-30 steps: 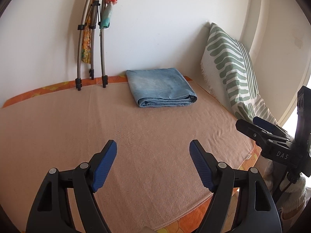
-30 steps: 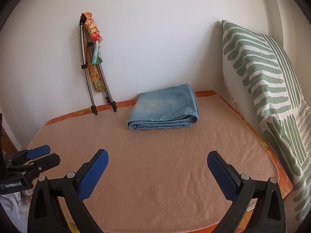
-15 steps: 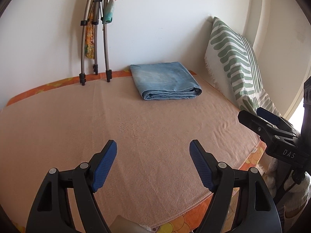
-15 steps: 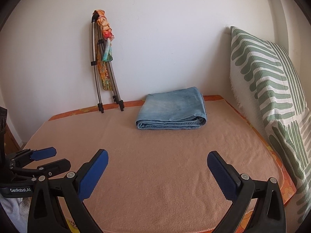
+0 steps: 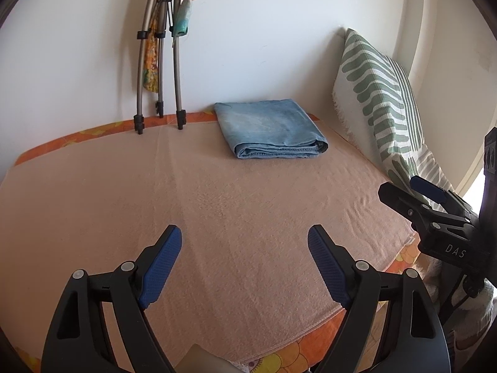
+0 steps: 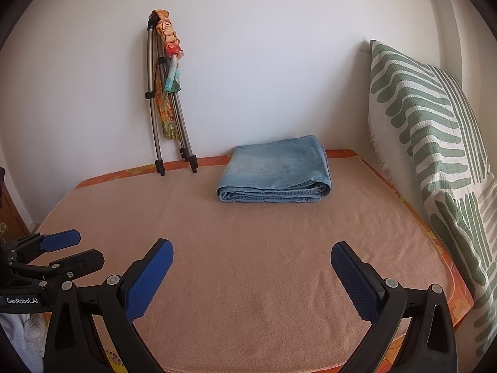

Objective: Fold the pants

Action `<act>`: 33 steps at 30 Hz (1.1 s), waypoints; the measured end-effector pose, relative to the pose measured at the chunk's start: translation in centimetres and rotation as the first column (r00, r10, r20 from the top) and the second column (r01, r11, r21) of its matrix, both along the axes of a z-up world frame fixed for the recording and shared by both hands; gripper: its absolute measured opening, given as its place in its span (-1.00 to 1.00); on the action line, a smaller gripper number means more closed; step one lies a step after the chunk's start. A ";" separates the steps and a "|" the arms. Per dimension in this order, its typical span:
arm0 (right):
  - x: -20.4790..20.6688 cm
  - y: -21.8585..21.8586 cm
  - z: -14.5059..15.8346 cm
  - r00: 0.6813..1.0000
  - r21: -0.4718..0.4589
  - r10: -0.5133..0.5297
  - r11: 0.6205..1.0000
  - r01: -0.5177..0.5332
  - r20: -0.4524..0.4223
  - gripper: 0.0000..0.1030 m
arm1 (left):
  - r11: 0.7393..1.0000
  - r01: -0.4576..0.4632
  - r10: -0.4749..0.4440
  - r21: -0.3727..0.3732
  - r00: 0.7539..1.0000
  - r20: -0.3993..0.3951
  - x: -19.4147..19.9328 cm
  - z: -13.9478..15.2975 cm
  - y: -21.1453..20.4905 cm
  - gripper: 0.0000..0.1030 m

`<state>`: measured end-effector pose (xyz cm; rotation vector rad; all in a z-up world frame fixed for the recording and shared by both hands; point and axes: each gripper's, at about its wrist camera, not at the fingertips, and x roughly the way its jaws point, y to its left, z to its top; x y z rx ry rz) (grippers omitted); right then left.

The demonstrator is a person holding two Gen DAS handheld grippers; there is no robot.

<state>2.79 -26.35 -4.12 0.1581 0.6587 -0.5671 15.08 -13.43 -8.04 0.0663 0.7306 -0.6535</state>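
The blue jeans [image 5: 269,127] are folded into a neat flat pile. They lie at the far end of the bed, close to the white wall [image 5: 264,31]. A peach blanket [image 5: 217,217] covers the bed, and an orange flowery sheet [image 5: 93,130] peeks out around its edges.

A big pillow with green stripes [image 5: 382,105] leans up on the right side of the bed. Some folded metal poles [image 5: 158,62] with bright cloth tied on them lean on the wall, just left of the jeans. Nothing lies on the blanket between the tongs and the jeans.

The left gripper [image 5: 245,264] has its blue pads [image 5: 161,264] spread wide and holds nothing. The right gripper [image 6: 251,276] is spread wide too, and it is empty as well. Each one shows at the edge of the other's view, low by the near side of the bed.

Compared with a second ago, the jeans have not moved. Both grippers have pulled back a little and tipped up, so the jeans and the wall look farther away now.
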 end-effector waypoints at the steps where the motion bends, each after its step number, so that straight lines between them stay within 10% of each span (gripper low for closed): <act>1: 0.0 0.0 0.0 1.000 -0.002 0.000 1.000 0.000 -0.001 1.00 | 1.000 -0.004 0.004 -0.004 1.000 -0.001 0.0 0.0 0.1 0.63; 33: 0.0 0.0 0.0 1.000 -0.014 -0.010 1.000 0.009 -0.009 1.00 | 1.000 0.009 -0.010 0.018 0.999 0.039 -0.6 -0.3 0.0 0.98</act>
